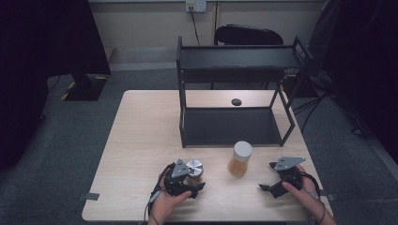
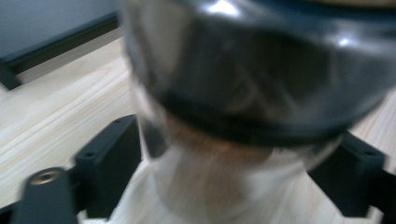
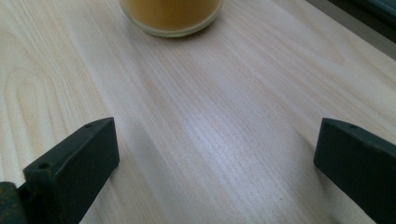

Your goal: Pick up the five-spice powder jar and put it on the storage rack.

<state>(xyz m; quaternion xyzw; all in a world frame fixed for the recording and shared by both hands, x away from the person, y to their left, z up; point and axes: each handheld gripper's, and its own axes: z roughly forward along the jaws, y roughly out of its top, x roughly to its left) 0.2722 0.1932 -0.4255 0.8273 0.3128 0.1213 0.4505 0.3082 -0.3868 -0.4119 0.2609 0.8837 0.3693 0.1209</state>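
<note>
Black two-tier rack [image 1: 234, 89] at worktop [image 1: 141, 140] rear. Orange jar [image 1: 240, 159], white lid, upright, in front of it, ahead-left of right tool [image 1: 277, 180], jaws spread, empty. Left tool [image 1: 185, 180] jaws flank silver-lidded jar [image 1: 194, 169]; clamped or not, cannot tell.

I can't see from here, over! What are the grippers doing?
Left gripper around the silver-lidded jar, grip unconfirmed. Right gripper open, empty, near the white-lidded jar. Black shelf behind, nothing between.

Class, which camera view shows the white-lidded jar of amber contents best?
The high view: the jar stands whole, upright, before the shelf rack. The right gripper view catches just its amber base, beyond the open jaws.
</note>
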